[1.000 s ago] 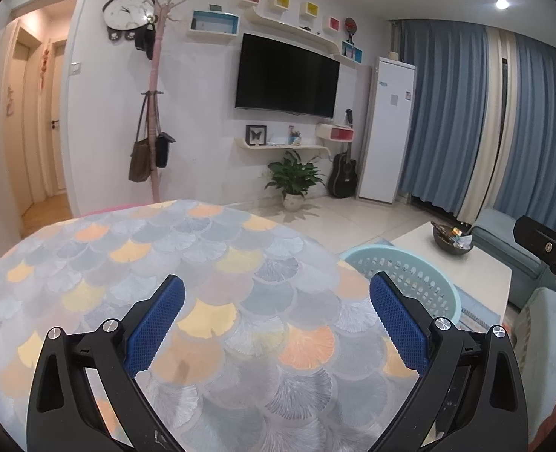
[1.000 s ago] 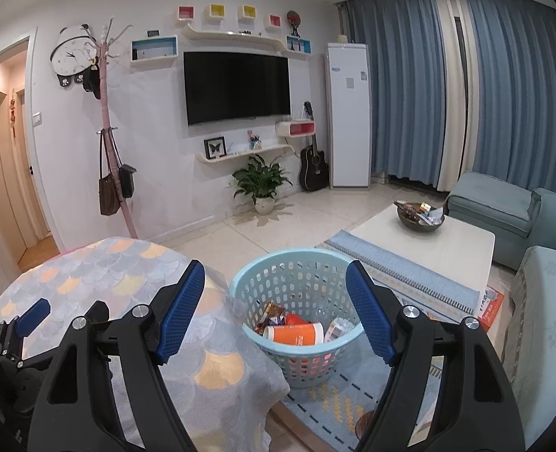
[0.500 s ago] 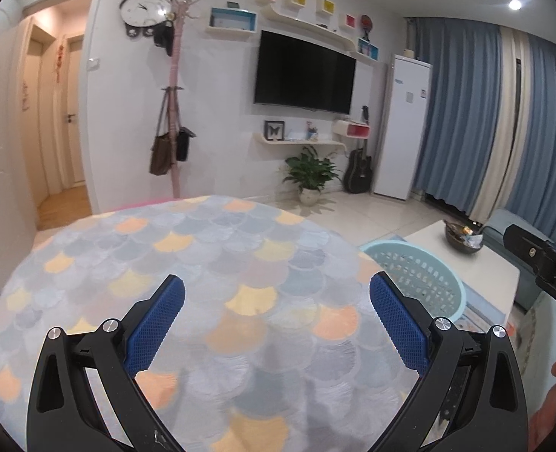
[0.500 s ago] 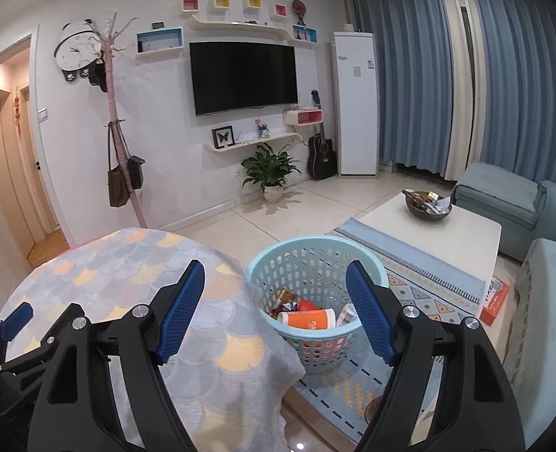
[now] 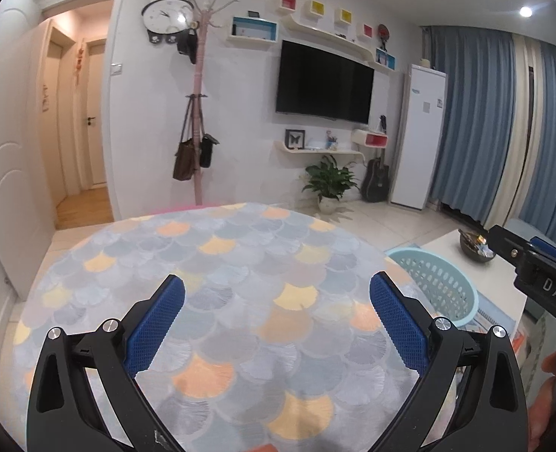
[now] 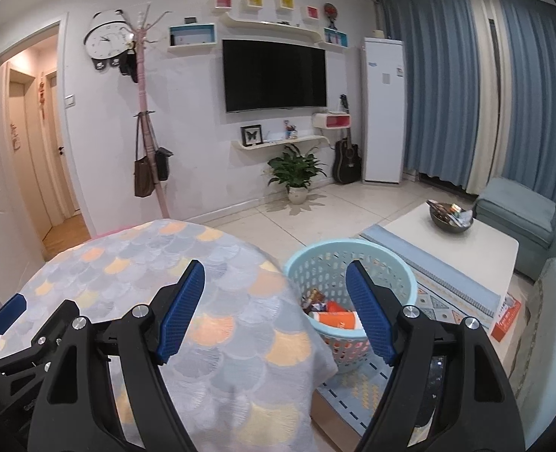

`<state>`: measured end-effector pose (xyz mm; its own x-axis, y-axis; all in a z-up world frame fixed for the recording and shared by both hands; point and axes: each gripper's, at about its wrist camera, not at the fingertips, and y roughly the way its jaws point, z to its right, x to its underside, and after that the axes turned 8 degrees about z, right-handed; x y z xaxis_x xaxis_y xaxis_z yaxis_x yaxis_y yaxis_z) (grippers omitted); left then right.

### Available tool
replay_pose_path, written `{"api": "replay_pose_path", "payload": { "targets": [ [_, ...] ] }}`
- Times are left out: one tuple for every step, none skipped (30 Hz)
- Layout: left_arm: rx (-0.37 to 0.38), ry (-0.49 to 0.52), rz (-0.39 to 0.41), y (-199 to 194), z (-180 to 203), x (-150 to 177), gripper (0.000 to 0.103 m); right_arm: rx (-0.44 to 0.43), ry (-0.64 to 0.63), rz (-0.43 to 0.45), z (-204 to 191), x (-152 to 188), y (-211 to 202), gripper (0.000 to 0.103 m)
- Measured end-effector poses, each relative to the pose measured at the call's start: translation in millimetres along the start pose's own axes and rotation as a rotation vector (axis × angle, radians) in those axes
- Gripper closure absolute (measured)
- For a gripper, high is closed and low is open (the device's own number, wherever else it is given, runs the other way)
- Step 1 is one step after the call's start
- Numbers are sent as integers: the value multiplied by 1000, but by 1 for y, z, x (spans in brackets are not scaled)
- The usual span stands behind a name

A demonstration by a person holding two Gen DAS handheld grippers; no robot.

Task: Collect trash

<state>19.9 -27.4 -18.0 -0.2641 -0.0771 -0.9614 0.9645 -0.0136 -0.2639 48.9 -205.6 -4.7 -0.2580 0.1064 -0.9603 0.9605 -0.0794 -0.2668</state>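
Note:
A light blue plastic basket (image 6: 317,258) stands on the floor to the right of a round table (image 6: 217,275) with a scale-pattern cloth. It holds trash, among it an orange cup (image 6: 338,319) and wrappers (image 6: 315,298). The basket also shows in the left wrist view (image 5: 443,282). My left gripper (image 5: 276,324) is open and empty above the table (image 5: 240,263). My right gripper (image 6: 276,310) is open and empty above the table's right edge, left of the basket. No trash shows on the cloth.
A white coffee table (image 6: 477,237) with a dark bowl (image 6: 449,218) stands right of the basket on a patterned rug (image 6: 440,301). Blue sofa seats (image 6: 515,214) lie at the right. A coat stand (image 5: 198,113), a potted plant (image 5: 328,184) and a TV (image 5: 325,83) line the far wall.
Both grippers have pulled back and risen, so more of the table cloth shows. The basket now sits further right and lower in both views. Both stay open.

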Motion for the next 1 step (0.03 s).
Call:
{"api": "replay_pose_path", "payload": {
  "targets": [
    [-6,-7,4,-2,-3,-1,7,-7,-7,4,-4,-2,-1,30]
  ]
}}
